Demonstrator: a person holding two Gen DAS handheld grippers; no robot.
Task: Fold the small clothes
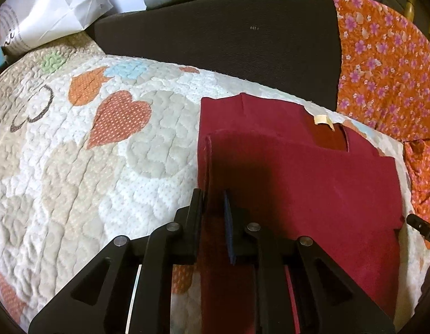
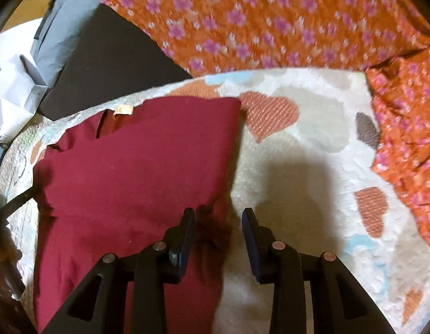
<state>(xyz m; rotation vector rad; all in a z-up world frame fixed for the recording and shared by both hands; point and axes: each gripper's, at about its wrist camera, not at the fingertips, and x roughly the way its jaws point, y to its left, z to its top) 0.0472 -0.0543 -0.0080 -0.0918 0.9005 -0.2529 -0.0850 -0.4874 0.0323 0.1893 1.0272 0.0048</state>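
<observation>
We're pinching the left folded edge of the maroon garment (image 1: 298,183) with the left gripper (image 1: 215,217), so the fold stays put on the heart-print quilt (image 1: 103,167). Right gripper (image 2: 217,231) is hanging with jaws apart over the garment's right edge, gripping nothing, probably lining up for the next fold.

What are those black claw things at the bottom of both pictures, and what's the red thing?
They are two hand-held grippers, pinching tools a person holds, each with its own camera looking along its fingers. One picture is from the left hand-held gripper, the other from the right hand-held gripper. The red thing is a small dark red garment, partly folded, lying on a quilt with hearts. The left one pinches the garment's edge. The right one's jaws stand apart beside the garment's other edge, pinching nothing.
</observation>
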